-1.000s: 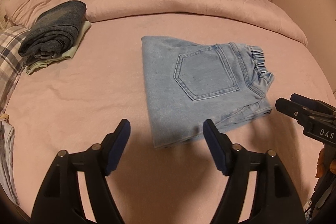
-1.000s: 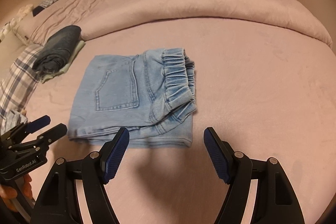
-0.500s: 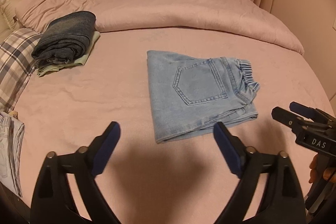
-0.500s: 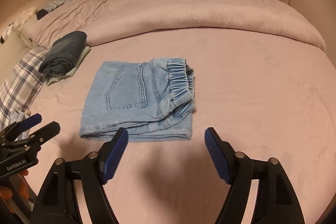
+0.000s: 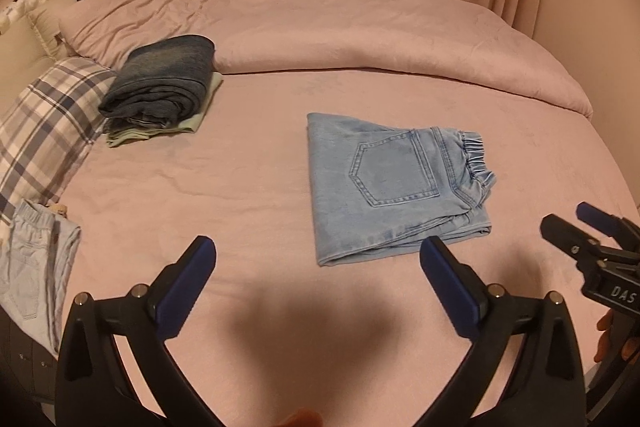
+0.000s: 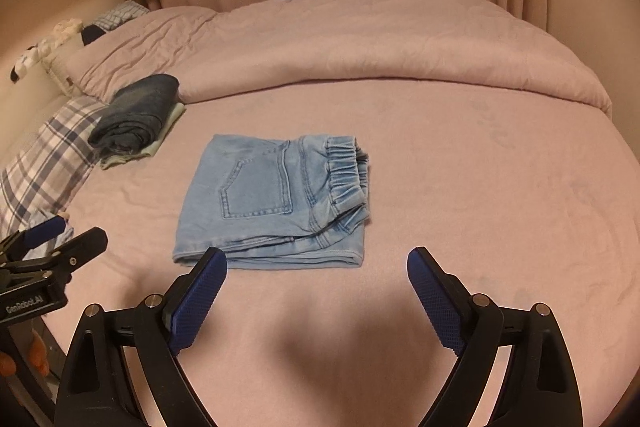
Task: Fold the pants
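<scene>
Light blue denim pants [image 5: 394, 185] lie folded into a compact rectangle on the pink bed, back pocket up, elastic waistband to the right; they also show in the right wrist view [image 6: 276, 201]. My left gripper [image 5: 318, 263] is open and empty, held above the bed short of the pants' near edge. My right gripper [image 6: 316, 273] is open and empty, just short of the pants' near edge. Each gripper shows at the edge of the other's view: the right gripper [image 5: 576, 227] and the left gripper [image 6: 60, 233].
A folded pile with dark jeans [image 5: 160, 85] on top sits at the back left, also in the right wrist view [image 6: 134, 111]. A plaid pillow [image 5: 44, 131] and another light garment [image 5: 34, 267] lie at the left edge. A rolled pink duvet [image 5: 360, 27] runs along the back.
Both grippers have pulled back and up from the folded pants, which now look smaller and farther away. The left gripper's jaws stand wider apart. The pants have not moved.
</scene>
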`<state>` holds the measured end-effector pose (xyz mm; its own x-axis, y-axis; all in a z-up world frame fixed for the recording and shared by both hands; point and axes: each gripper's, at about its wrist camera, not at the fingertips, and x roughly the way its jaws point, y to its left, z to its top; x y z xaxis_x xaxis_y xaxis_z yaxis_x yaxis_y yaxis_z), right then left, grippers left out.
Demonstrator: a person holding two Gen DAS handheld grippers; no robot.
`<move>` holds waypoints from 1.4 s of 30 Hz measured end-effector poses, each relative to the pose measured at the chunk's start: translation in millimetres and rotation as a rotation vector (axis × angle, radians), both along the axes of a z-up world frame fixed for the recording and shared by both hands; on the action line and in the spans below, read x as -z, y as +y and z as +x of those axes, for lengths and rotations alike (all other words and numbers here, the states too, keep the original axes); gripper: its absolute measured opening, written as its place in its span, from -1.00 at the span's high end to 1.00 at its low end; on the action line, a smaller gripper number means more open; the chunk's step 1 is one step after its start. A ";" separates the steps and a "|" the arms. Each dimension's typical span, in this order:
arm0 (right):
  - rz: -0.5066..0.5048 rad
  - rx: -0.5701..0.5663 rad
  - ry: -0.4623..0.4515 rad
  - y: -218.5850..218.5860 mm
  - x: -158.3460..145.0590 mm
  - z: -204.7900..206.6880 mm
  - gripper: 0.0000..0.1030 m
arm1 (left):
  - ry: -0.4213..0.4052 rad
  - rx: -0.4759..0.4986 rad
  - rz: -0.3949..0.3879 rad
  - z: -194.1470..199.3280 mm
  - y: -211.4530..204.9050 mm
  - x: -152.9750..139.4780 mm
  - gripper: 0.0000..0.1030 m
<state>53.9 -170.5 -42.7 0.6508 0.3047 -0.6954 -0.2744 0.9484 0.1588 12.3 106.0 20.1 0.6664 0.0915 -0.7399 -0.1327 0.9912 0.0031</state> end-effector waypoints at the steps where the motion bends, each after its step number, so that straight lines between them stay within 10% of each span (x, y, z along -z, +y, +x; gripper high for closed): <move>1: 0.000 0.000 -0.004 0.1 -2.2 -2.2 -0.81 | 0.000 0.001 0.001 -0.9 -0.2 -0.8 -0.99; 42: 0.018 -0.037 -0.046 8.6 -26.2 -23.8 -0.90 | -0.004 0.009 0.027 -12.9 -17.0 -14.3 -0.99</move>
<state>30.1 -161.8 -16.4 0.6701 0.3411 -0.6593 -0.3163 0.9347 0.1622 -0.6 89.0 34.4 0.6706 0.1057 -0.7343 -0.1239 0.9919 0.0296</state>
